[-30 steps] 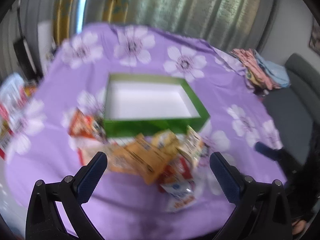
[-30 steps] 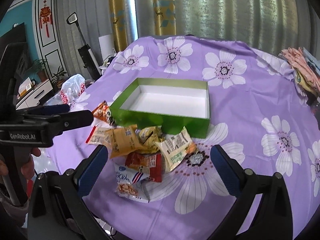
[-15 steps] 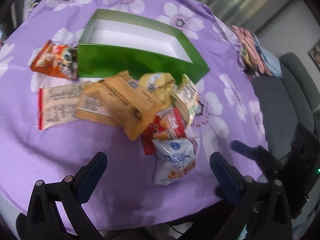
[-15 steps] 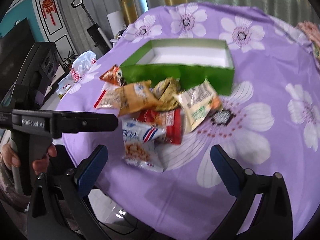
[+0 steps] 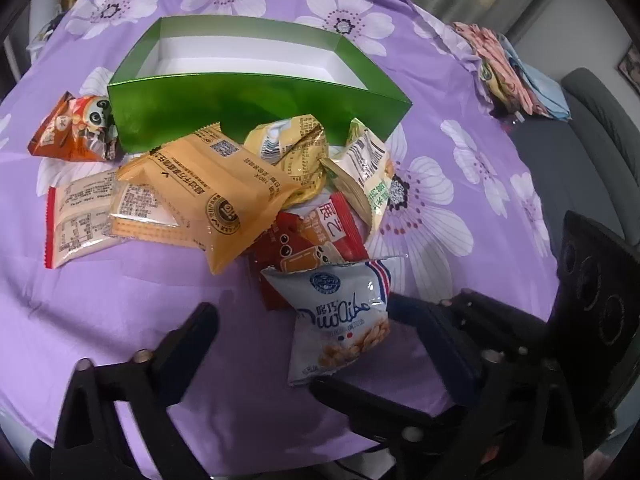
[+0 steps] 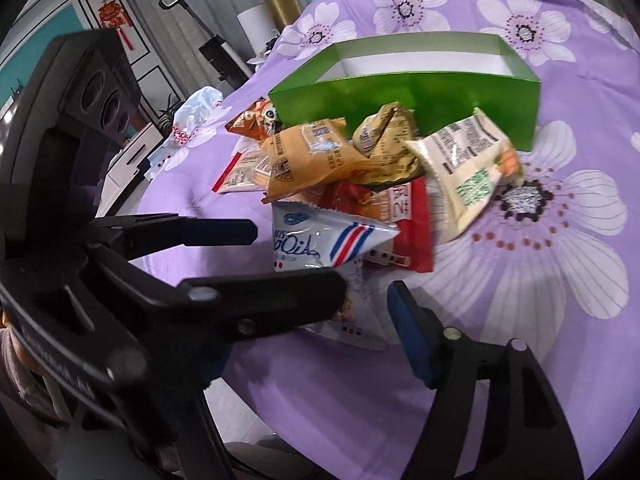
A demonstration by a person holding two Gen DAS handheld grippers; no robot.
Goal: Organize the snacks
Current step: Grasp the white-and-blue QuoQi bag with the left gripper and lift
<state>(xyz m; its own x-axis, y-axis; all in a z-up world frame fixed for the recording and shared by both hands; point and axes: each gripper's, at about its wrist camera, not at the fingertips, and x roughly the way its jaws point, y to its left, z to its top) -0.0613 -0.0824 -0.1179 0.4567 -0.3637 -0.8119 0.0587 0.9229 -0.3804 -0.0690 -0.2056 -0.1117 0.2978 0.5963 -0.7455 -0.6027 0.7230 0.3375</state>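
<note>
Two grippers, left (image 5: 316, 336) and right (image 6: 366, 304), have just been closing, unclenched, astride one peanut bag (image 5: 340, 320) near the table's (image 5: 100, 312) front edge; apparently they could collide or tug it apart.

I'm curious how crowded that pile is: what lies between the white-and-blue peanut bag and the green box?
A red packet, then a crumpled gold packet against the green box; beyond the peanut bag, clearest in the left wrist view.
</note>
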